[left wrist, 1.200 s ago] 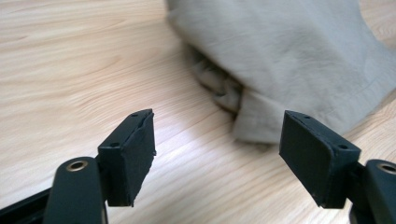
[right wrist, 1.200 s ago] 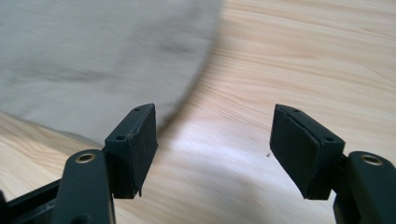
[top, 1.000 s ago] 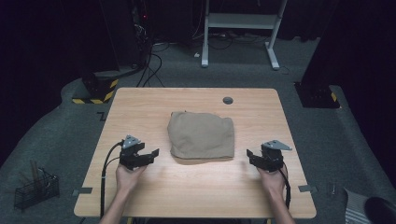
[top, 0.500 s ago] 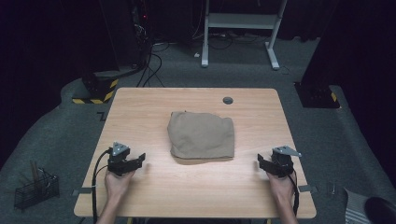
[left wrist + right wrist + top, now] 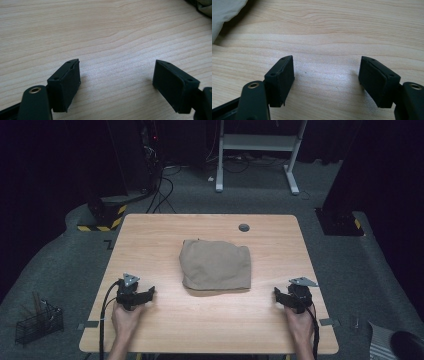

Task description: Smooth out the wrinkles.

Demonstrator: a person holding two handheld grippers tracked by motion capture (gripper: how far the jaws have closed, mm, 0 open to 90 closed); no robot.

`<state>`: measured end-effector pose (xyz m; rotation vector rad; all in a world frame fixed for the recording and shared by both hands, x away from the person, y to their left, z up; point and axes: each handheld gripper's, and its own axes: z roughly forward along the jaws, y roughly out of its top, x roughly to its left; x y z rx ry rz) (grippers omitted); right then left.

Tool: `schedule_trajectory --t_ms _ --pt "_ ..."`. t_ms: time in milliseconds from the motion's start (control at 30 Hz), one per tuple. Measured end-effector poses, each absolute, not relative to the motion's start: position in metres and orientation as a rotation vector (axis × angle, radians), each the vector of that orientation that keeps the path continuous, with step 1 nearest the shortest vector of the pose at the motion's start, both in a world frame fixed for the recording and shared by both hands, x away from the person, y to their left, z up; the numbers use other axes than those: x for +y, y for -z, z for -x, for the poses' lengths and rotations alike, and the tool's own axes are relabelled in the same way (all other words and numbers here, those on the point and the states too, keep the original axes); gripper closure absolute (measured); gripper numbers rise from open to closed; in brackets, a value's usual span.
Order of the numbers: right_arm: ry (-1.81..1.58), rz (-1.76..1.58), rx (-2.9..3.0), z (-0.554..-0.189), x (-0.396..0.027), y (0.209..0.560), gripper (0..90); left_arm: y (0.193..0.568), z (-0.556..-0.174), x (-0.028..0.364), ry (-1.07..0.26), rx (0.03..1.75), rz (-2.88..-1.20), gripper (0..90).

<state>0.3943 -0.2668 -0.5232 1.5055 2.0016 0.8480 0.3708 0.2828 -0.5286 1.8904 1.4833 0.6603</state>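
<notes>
In the middle of the wooden table [image 5: 150, 245] lies the folded tan cloth [image 5: 216, 265], flat, roughly square, with its folded edges toward me and a rumpled far-left corner. Everything else I place from that cloth.

My left gripper [image 5: 141, 296] rests low over the bare wood, to the left of the cloth and nearer to me than its near edge, well apart from it. Its jaws have just been opening and now stand spread wide, with nothing between them but tabletop. In the left gripper view [image 5: 116, 75] a sliver of the cloth [image 5: 203, 6] shows at the top right corner, far beyond the jaw tips.

My right gripper [image 5: 284, 297] sits to the right of the cloth, also nearer to me than its near edge, and likewise clear of it. Its jaws are spread too, empty, over bare wood. In the right gripper view [image 5: 327, 72] the cloth [image 5: 225, 11] fills the top left corner, off to the side of the left jaw and not touching it.

Beyond the cloth, near the far edge of the table, is a small dark round cap [image 5: 244, 227].
</notes>
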Motion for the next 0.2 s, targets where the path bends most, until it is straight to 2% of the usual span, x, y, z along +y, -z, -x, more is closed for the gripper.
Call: schedule_trajectory --t_ms 200 --pt "-0.848 -1.506 2.002 -0.3943 -0.2668 0.5232 28.7 0.5287 -0.3708 0.2828 -0.660 1.483 -1.891 22.1"
